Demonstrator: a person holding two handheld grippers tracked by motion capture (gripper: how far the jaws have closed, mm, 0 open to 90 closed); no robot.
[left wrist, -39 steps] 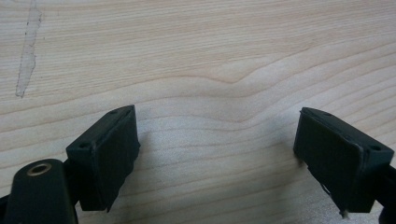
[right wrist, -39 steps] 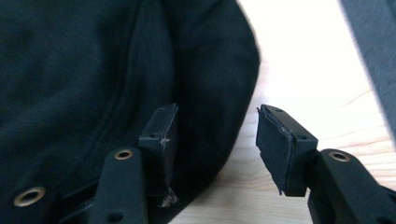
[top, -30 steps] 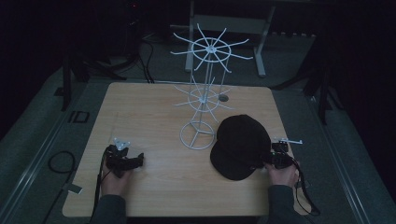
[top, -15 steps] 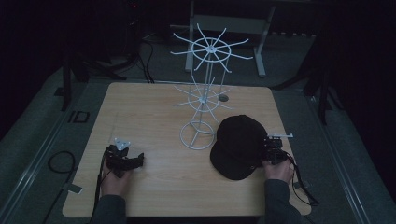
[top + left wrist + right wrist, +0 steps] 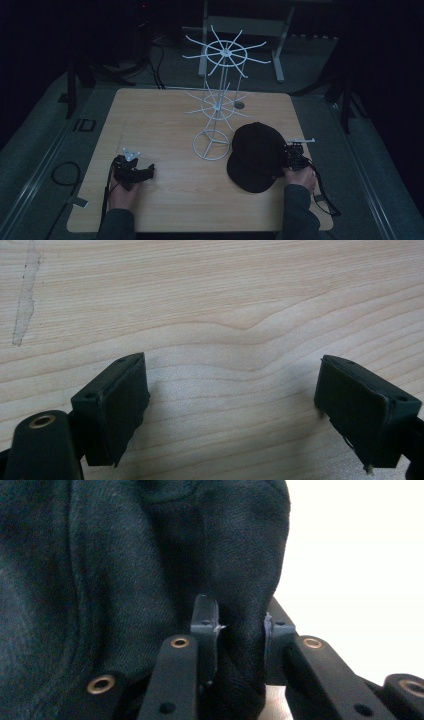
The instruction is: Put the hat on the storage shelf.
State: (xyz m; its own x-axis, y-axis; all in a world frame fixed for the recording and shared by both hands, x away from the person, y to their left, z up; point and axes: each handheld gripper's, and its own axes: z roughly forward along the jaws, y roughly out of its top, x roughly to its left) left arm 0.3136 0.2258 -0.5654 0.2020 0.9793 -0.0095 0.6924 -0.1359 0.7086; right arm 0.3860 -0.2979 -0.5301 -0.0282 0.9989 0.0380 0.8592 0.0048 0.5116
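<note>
Two claws are mine, and going left to right: my left claw rests low over bare counter, its jaws spread wide with nothing but wood grain between them in the left gripper view. Ahead and to the right of it stands the white wire rack, with spokes ringed at two levels. Right of the rack's base lies the black cap, flat on the counter, directly in front of my right claw. That claw's jaws have just been closing, and in the right gripper view a fold of the cap's edge is pinched between the pads. I judge the grasp is the step in hand; next comes a lift clear of the counter and a carry up and left toward a spoke, keeping the pinch firm so the fabric doesn't slip. No brand, label or writing is readable anywhere.
</note>
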